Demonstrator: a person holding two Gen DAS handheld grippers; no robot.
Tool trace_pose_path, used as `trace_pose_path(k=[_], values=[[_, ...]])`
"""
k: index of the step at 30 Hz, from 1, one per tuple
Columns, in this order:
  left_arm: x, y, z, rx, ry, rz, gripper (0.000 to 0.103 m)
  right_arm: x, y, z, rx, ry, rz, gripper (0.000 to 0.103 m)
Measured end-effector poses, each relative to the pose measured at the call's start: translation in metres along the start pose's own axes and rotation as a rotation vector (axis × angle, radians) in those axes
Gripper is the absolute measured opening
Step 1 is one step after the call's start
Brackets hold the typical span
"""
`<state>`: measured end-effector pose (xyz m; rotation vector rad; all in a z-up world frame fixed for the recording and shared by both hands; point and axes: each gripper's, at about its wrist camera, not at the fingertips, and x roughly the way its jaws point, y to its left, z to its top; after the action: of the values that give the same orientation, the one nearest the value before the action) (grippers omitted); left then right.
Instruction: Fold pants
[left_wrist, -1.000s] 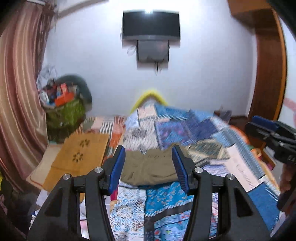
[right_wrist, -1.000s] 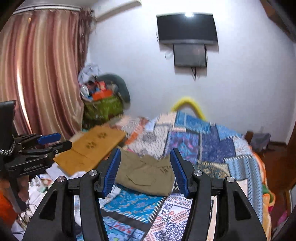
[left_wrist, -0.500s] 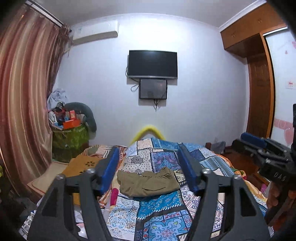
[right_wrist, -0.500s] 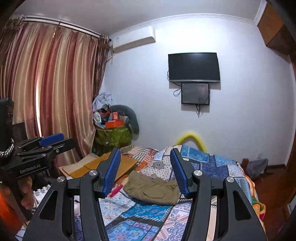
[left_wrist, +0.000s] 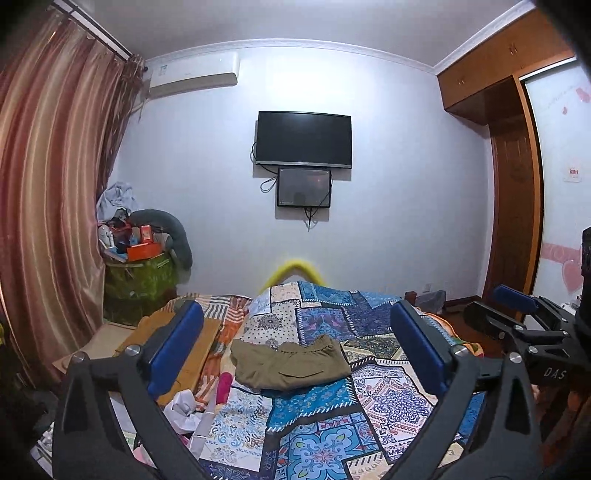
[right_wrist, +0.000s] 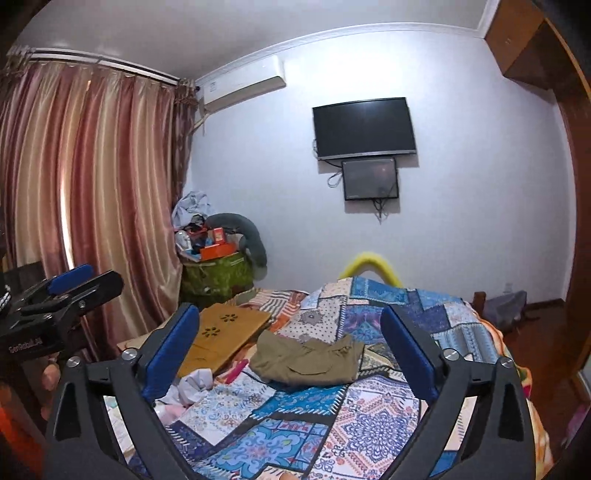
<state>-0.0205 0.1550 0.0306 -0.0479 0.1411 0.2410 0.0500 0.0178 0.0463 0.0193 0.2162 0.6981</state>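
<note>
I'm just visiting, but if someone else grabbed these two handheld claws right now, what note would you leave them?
Left claw: jaws opening, nothing between them.
Right claw: jaws opening, also holding nothing.
The olive pants lie in a compact bundle on the patchwork quilt, apart from both claws.
Done: the pants look folded and set down.
Left: perhaps tidy the uneven edges; otherwise nothing obvious.

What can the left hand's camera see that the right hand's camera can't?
Only the left camera shows the wooden wardrobe and the right gripper at its edge. Only the right camera shows the wide curtain in full and the left gripper. Both show the olive pants lying loose on the patchwork bedspread, the television, and grippers whose jaws are opening, nothing between them.
</note>
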Motion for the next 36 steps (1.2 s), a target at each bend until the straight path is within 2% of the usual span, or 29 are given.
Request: trace_pose_path(k=[9,36], values=[[0.000,-0.002,-0.004,-0.002,0.005,0.015,0.103,-0.012,0.000,-0.001,-0.010,-0.016,-0.006,0.099],[0.011,-0.012,-0.011,0.008,0.048,-0.015,0.103,-0.016,-0.003,-0.004,0.003,0.001,-0.019,0.099]])
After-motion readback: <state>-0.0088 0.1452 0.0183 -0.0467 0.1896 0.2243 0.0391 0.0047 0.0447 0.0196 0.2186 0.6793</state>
